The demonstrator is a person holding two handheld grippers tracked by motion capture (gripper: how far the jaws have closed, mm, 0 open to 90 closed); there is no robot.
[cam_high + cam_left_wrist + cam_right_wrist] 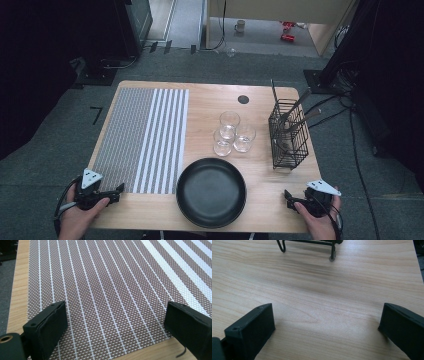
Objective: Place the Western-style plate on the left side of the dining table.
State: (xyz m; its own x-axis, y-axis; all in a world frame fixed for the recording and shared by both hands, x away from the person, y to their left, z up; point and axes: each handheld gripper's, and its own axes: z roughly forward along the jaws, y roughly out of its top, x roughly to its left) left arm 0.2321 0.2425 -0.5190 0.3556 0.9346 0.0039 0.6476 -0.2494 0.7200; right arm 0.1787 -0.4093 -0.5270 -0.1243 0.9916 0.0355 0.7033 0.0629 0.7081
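- The placemat lies flat just ahead of the left tool, whose jaws stand wide and released over its near edge; it looks laid out as the place to set things on.
- The right tool is likewise released and grasps nothing, low over bare bench, with the wire caddy ahead of it.
- Between the tools sits the black plate, close to the bench's near edge.
- Beyond it, three glasses cluster together, touching or nearly so.
- Open room: the whole placemat, and bench in front of the right tool.
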